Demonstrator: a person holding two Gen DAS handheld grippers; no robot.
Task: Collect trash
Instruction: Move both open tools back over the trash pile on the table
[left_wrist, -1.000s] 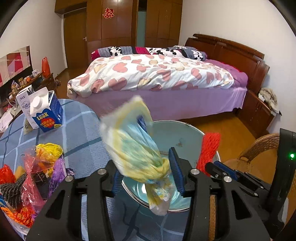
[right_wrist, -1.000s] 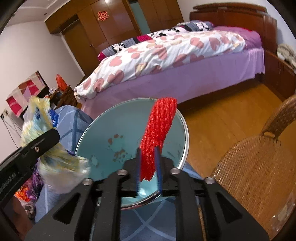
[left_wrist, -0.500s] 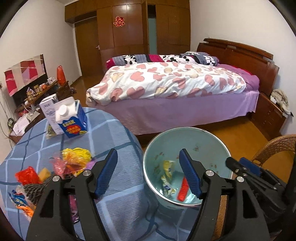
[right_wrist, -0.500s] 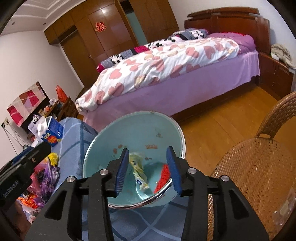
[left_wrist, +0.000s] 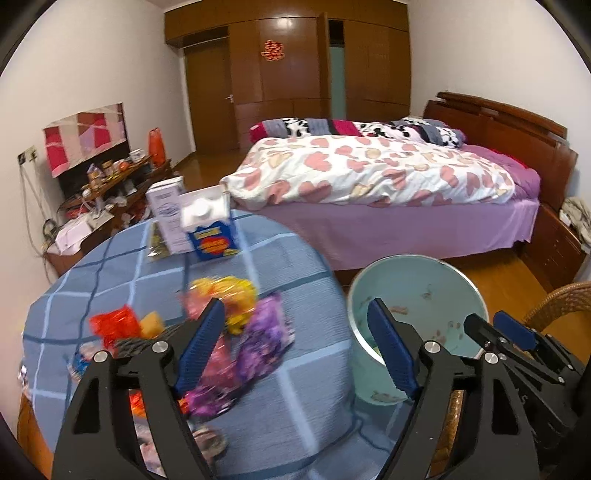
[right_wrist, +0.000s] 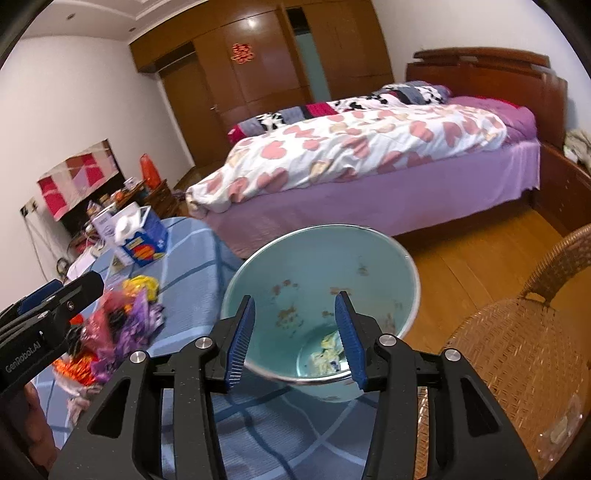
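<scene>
From the left wrist, the left hand-held gripper (left_wrist: 295, 343) is hanging over the edge of the round table (left_wrist: 295, 266) with its blue checked cloth, jaws spreading wider and nothing between the blue pads. Under its left finger a heap of trash wrappers (left_wrist: 236, 332) is lying on the cloth, yellow, pink and purple with a red piece (left_wrist: 114, 325) to the side, all a bit blurred. Farther back a blue milk carton (left_wrist: 210, 232) is standing upright, just beside a white box (left_wrist: 166, 214). Off the table's edge the pale teal trash bin (left_wrist: 417, 295) is sitting on the wooden floor, and the right hand-held gripper's tips are poking in at the lower right. Behind it all, a bed (left_wrist: 369, 177) with a heart-print quilt is filling the room. Over to the right wrist now: the right hand-held gripper (right_wrist: 295, 332) is hovering above the open trash bin (right_wrist: 321, 266), jaws opening too and empty. Down in the bin's bottom a crumpled yellow-white wrapper (right_wrist: 327, 350) is lying. A wicker chair (right_wrist: 517, 350) is standing right of the bin, and the wrapper heap (right_wrist: 122, 314) is showing on the table at the left.
</scene>
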